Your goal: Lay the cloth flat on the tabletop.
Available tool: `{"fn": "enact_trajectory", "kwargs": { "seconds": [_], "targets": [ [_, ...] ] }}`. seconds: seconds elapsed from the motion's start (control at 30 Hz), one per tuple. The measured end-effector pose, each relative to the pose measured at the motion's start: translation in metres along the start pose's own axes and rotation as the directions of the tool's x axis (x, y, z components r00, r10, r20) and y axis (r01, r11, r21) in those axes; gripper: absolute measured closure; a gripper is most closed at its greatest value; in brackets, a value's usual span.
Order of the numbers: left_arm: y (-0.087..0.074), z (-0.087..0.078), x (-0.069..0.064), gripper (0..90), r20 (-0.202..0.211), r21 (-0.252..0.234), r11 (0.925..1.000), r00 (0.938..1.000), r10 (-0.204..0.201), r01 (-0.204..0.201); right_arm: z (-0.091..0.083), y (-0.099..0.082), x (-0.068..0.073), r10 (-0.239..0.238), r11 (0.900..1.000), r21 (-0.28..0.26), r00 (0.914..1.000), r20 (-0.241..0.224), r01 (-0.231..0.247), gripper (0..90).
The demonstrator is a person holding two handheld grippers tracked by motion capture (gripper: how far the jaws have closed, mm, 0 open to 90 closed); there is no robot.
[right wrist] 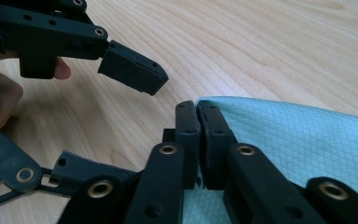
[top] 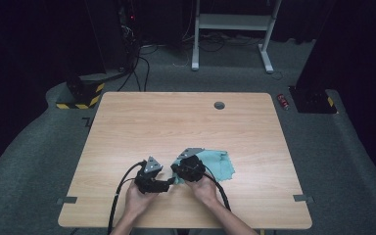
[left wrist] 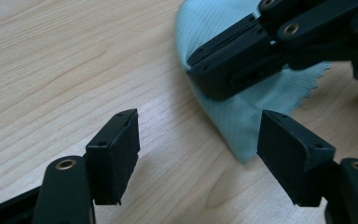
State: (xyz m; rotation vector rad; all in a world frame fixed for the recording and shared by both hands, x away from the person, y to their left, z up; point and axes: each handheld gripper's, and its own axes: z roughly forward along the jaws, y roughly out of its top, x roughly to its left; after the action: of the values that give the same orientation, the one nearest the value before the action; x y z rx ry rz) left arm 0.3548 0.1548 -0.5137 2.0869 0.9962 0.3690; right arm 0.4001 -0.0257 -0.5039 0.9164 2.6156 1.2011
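Resting on the pale wood-grain tabletop (top: 186, 122), near your edge and a little right of centre, the thin teal waffle-weave cloth (top: 219, 165) lies mostly flat, with a pinked, zigzag edge visible in the left claw view. Your right claw (right wrist: 198, 108) sits at the cloth's left edge with its two black jaws drawn almost together; a fold of the cloth's border (right wrist: 279, 135) rises between the pads, and a narrow slit remains between them higher up, so the pinch reads as light. Whether the pads press firmly on the fabric cannot be told beyond that. Your left claw (left wrist: 198, 142) stands wide apart, nothing between its pads, hovering just above bare wood with the cloth's near corner (left wrist: 242, 121) lying just inside the right-hand pad, not touched. The two claws are close together, tips facing each other across the cloth's edge, as the high view confirms with your left hand (top: 142, 193) and right hand (top: 203, 188) side by side.
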Motion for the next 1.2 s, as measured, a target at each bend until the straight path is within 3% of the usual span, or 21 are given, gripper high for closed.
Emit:
{"fn": "enact_trajectory", "kwargs": {
  "seconds": [0.2, 0.33, 0.53, 0.67, 0.77, 0.93, 1.2],
  "targets": [
    [0.004, 0.005, -0.007, 31.7, 0.009, -0.002, 0.9999, 0.9998, 0.017, -0.017, -0.004, -0.004, -0.003, 0.027, 0.9996, 0.000, 0.9995, -0.018, -0.027, 67.1],
    [0.008, 0.005, -0.012, 31.6, 0.021, -0.012, 0.9997, 0.9996, 0.021, -0.021, -0.022, -0.006, -0.008, 0.042, 0.9982, -0.044, 0.9991, -0.011, -0.042, 63.8],
    [0.016, 0.006, -0.016, 32.6, 0.016, -0.017, 0.9983, 0.9983, 0.056, -0.056, -0.044, -0.016, -0.022, 0.060, 0.9960, -0.067, 0.9977, 0.030, -0.058, 65.1],
    [0.020, 0.011, -0.020, 38.2, 0.018, -0.011, 0.9976, 0.9974, 0.069, -0.069, -0.059, -0.027, -0.034, 0.074, 0.9949, -0.074, 0.9949, 0.067, -0.069, 68.5],
    [0.021, 0.015, -0.023, 41.9, -0.002, 0.003, 0.9952, 0.9952, 0.098, -0.098, -0.068, -0.037, -0.041, 0.067, 0.9968, -0.050, 0.9918, 0.108, -0.062, 69.6],
    [0.027, 0.021, -0.028, 45.4, 0.005, 0.018, 0.9937, 0.9938, 0.111, -0.111, -0.079, -0.056, -0.051, 0.059, 0.9982, -0.003, 0.9835, 0.171, -0.059, 69.5],
    [0.038, 0.027, -0.028, 51.0, 0.019, 0.023, 0.9932, 0.9933, 0.114, -0.114, -0.088, -0.071, -0.064, 0.063, 0.9971, 0.029, 0.9752, 0.212, -0.071, 70.5]
  ]
}}
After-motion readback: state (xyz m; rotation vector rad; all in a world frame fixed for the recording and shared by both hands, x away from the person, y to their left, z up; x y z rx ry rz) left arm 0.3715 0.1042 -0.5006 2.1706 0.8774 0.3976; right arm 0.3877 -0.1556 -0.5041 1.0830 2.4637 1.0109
